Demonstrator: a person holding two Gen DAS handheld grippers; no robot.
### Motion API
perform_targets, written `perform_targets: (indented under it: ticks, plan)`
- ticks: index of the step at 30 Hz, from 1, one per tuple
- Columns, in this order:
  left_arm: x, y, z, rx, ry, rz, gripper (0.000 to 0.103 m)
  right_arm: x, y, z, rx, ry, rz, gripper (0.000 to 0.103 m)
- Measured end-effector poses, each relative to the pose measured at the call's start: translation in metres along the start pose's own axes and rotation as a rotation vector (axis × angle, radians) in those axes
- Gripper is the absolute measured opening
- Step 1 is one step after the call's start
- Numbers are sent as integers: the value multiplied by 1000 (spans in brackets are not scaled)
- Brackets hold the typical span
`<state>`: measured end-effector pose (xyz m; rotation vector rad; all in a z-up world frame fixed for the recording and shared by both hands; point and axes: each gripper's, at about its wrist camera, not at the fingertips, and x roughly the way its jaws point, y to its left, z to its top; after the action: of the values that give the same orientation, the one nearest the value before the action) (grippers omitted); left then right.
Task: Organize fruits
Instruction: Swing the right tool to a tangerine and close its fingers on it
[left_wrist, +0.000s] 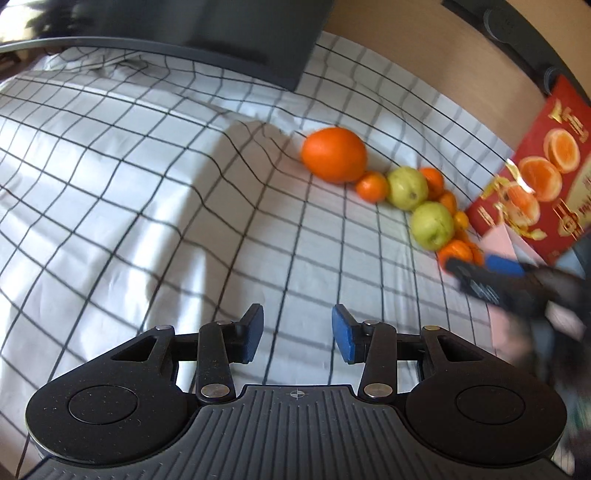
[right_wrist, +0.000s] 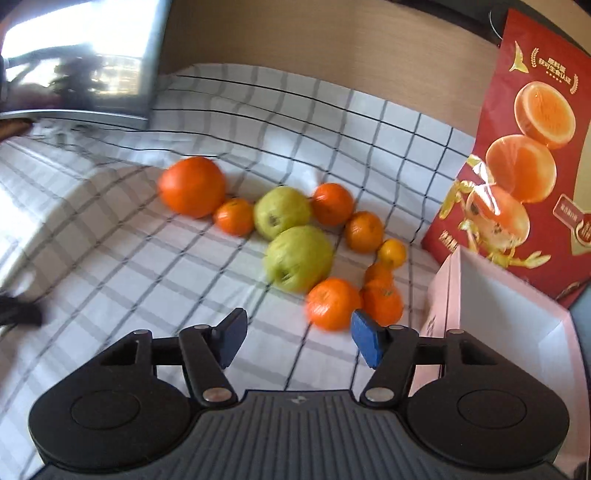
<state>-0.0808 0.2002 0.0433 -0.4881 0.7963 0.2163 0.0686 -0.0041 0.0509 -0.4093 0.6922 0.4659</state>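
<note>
Your left hand-held gripper (left_wrist: 297, 334) hangs low over the checked cloth (left_wrist: 147, 206), its blue pads spread wide with nothing between them, well short of the fruit. Your right hand-held gripper (right_wrist: 299, 338) also has its pads spread and grips nothing; its right pad sits just in front of the nearest tangerine (right_wrist: 330, 303), though whether they touch is unclear. In the left wrist view the right tool appears as a blurred dark shape with a blue pad, close beside the near end of the fruit row.

The surface is covered by a white cloth with a dark grid, rumpled into folds at the back left. A tan wall (right_wrist: 332, 55) runs behind it, and a dark slanted panel (left_wrist: 207, 33) stands at the back left, glinting with reflected light in the right wrist view.

The fruit lies loose on the cloth: a large orange (right_wrist: 192, 186) at the far left end, two green apples (right_wrist: 299, 258) touching each other in the middle, and small tangerines scattered around them, with one little yellow citrus (right_wrist: 392, 253) near the packaging. A red printed fruit box (right_wrist: 535, 147) stands upright at the right. Just in front of it sits an open pink box (right_wrist: 517, 314); the interior that shows is white and bare.
</note>
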Motion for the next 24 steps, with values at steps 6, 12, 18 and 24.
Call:
perform_targets:
  ticks: [6,12,18,24]
  plan:
    - [-8,6,-13,43,5,-32,45,46,3,2,-83,52,-87,55]
    - [13,0,-13,60,37,-40,45,33,-4,-6,-32,73,-54,42]
    - [41,-38,11,183,47,-115,45,-37,-1,-37,80,71,87,42]
    - [85,-108,67,322,42,-168,45,-76,18,-75,120,90,87,42]
